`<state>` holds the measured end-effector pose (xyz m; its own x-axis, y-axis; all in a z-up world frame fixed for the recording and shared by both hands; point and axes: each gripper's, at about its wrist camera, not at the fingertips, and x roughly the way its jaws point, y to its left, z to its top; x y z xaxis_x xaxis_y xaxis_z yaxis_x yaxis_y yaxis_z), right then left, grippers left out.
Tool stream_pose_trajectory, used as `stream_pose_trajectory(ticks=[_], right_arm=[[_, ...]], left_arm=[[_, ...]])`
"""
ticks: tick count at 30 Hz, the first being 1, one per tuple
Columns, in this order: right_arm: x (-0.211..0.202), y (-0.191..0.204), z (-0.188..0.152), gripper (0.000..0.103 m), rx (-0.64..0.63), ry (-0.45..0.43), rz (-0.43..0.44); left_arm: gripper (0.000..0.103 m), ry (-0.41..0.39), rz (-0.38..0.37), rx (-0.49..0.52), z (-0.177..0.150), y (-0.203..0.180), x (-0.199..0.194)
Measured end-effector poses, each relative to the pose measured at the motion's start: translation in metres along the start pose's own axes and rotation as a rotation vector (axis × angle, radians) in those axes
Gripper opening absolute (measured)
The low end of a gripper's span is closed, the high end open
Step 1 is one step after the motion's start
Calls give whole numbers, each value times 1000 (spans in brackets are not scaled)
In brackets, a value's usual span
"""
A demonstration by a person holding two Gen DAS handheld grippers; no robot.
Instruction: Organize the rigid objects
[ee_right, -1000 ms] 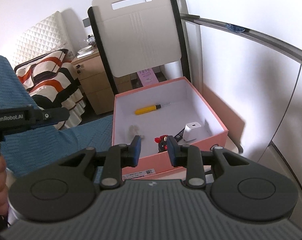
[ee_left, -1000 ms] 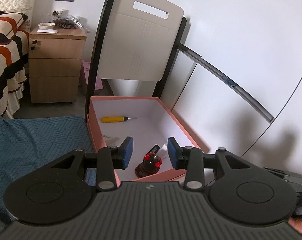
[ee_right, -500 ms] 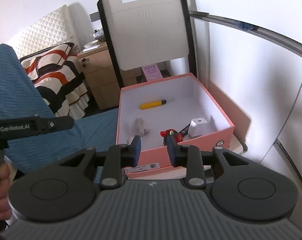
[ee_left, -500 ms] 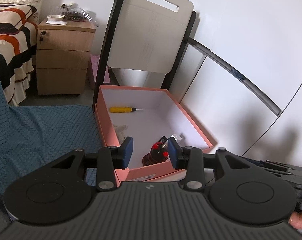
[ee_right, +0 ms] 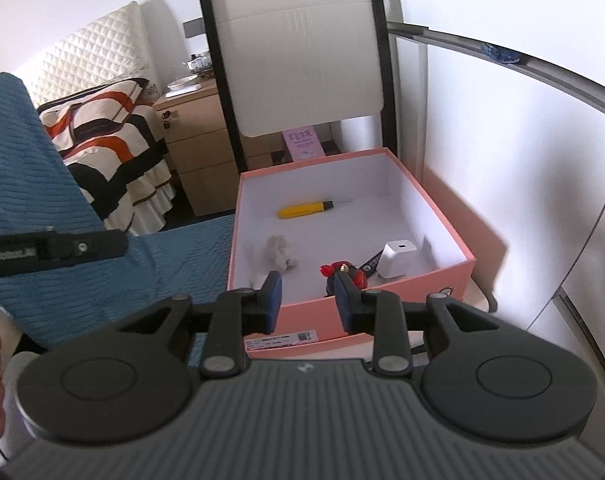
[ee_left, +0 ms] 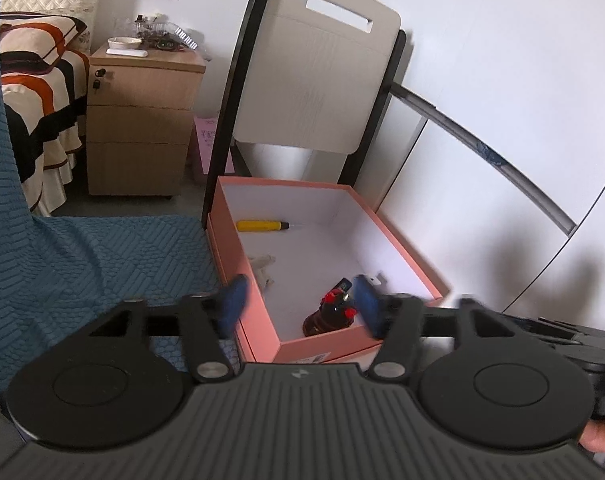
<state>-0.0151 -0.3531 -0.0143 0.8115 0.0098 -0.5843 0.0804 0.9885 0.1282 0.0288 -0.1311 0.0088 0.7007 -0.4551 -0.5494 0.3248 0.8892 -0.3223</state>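
A pink box point(ee_left: 258, 292) point(ee_right: 418, 284) with a white inside stands on a chair seat. In it lie a yellow screwdriver point(ee_left: 262, 225) point(ee_right: 304, 210), a dark toy with red knobs point(ee_left: 330, 312) point(ee_right: 342, 270), a white charger cube point(ee_right: 398, 259), a small dark flat item point(ee_left: 343, 284) and a pale crumpled piece point(ee_right: 278, 250). My left gripper point(ee_left: 300, 306) is open and empty, held before the box's near wall. My right gripper point(ee_right: 308, 300) is open and empty, just in front of the box.
A white chair back point(ee_left: 314, 84) point(ee_right: 302, 52) rises behind the box. A wooden bedside cabinet point(ee_left: 138, 120) and a striped bed point(ee_right: 102, 120) stand at the left. Blue quilted fabric point(ee_left: 82, 264) lies left of the box. A white wall with a grey rail point(ee_left: 482, 148) is at the right.
Both grippers have pulled back and risen from the box, so more of its inside shows. The left jaws have opened wider. Nothing in the box has moved.
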Motion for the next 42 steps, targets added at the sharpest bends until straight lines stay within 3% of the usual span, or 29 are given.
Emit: stream_pose_trajectory(ticks=[1,2,3,9,42], right_arm=[[0,0,0,79,3,-5,0],[-1,-1,0,94,9,-14,10],[-1,-1,0,99,12,-18,16],[1,-1,1,99,2,1,15],[9,-2,-5,99,10,33,4]], left_arm=[[94,-10,-4,-6,1,1,-1],[100,-19,-6,-12,1,2,-3],[101,-24,-4,-12,2,2,-4],[103,-31,74,54,4,-6,-4],[103,36,91,13,-1,0,9]])
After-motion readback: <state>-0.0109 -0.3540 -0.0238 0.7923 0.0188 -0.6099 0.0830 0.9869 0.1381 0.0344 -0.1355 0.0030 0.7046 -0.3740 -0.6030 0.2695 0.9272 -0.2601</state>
